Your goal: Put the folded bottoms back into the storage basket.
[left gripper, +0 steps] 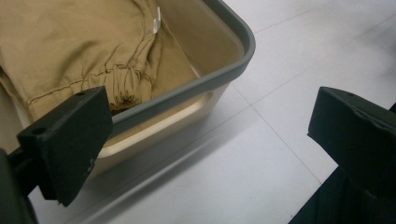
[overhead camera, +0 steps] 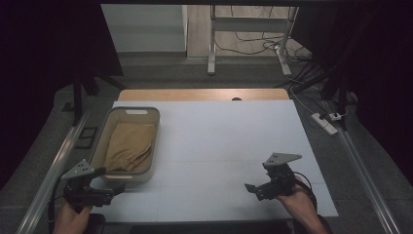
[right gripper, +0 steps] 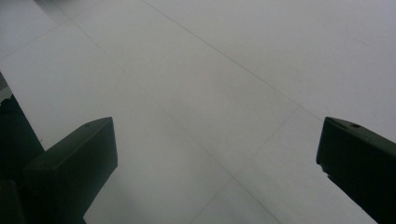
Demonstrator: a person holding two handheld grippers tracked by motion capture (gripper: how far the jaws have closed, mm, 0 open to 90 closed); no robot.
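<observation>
I see a plain tan folded cloth (overhead camera: 129,146) in a beige plastic bin with a grey rim (overhead camera: 103,127), on a white tabletop (overhead camera: 229,141); my 2 grippers' jaws are black.

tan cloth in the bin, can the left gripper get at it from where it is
Probably yes: the left gripper, jaws open, sits just outside the bin's near corner, and the tan cloth lies uncovered; only the rim is between.

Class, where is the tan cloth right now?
In the high view the tan cloth lies inside the bin on the table's left, just beyond the left hand-held gripper.
</observation>
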